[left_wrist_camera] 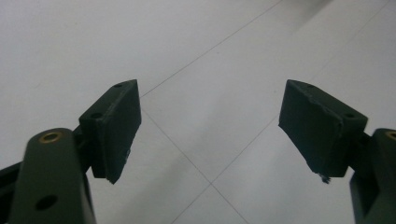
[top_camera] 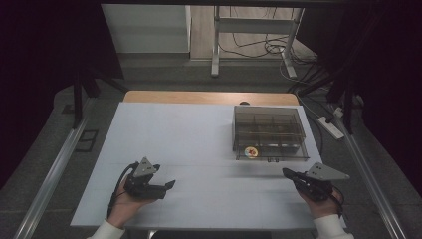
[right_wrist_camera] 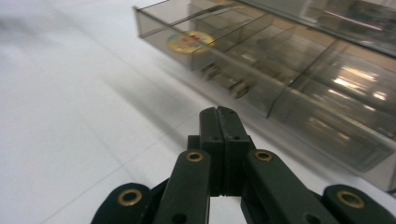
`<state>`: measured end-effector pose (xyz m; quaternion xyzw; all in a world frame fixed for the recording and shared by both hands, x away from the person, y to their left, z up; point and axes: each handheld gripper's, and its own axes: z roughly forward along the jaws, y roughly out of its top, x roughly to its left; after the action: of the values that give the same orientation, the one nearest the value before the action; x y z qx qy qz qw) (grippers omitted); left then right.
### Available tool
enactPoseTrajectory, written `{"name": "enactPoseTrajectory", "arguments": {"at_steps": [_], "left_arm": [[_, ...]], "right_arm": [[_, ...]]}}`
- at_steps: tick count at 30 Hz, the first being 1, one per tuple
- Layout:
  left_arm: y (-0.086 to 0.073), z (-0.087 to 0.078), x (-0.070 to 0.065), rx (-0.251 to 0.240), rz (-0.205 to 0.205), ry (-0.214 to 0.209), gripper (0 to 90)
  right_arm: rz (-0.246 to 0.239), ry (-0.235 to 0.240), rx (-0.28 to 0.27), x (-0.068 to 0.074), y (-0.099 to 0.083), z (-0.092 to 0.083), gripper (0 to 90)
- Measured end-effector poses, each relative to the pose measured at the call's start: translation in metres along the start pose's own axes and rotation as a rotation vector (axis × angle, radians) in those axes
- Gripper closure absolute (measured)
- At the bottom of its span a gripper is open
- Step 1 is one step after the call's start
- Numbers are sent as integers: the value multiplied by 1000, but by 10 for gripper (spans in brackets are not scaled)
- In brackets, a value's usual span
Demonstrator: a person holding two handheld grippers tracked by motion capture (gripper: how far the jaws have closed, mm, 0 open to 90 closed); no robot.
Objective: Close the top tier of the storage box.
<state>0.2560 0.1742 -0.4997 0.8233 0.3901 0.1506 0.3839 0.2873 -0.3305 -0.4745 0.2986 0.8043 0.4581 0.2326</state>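
Honestly, the hardest thing to read is the round sticker (right_wrist_camera: pixel 190 41) on the front of the smoky clear organizer box (top_camera: pixel 268 133). It's yellow with red and some blue, but any writing on it is too blurry to make out from either the high view or the right hand-held gripper view. The dividers inside the box are visible, though whatever sits in the compartments is lost in glare and reflections. The box's far end runs off the frame in the right hand-held gripper view.

The box sits on the right half of the white tabletop (top_camera: pixel 189 144), toward the far edge. The right hand-held gripper (top_camera: pixel 288 173) is just short of its front wall, not touching, with its jaws pressed flat together and nothing between them. The left hand-held gripper (top_camera: pixel 170 185) is well apart on the near left side, jaws spread wide over bare tabletop, holding nothing. One pad (left_wrist_camera: pixel 317 135) has a chipped, ragged edge.
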Motion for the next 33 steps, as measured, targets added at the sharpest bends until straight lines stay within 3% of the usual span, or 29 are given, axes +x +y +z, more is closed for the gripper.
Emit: {"name": "enactPoseTrajectory", "arguments": {"at_steps": [7,28,33], "left_arm": [[-1,2,0,8,5,-4,214],[-2,2,4,17,-5,3,195],[-3,3,5,22,-11,5,188]], "right_arm": [[20,-70,0,-3,4,7,892],[-1,-124,16,-7,7,27,892],[-2,-118,17,-6,8,29,892]]}}
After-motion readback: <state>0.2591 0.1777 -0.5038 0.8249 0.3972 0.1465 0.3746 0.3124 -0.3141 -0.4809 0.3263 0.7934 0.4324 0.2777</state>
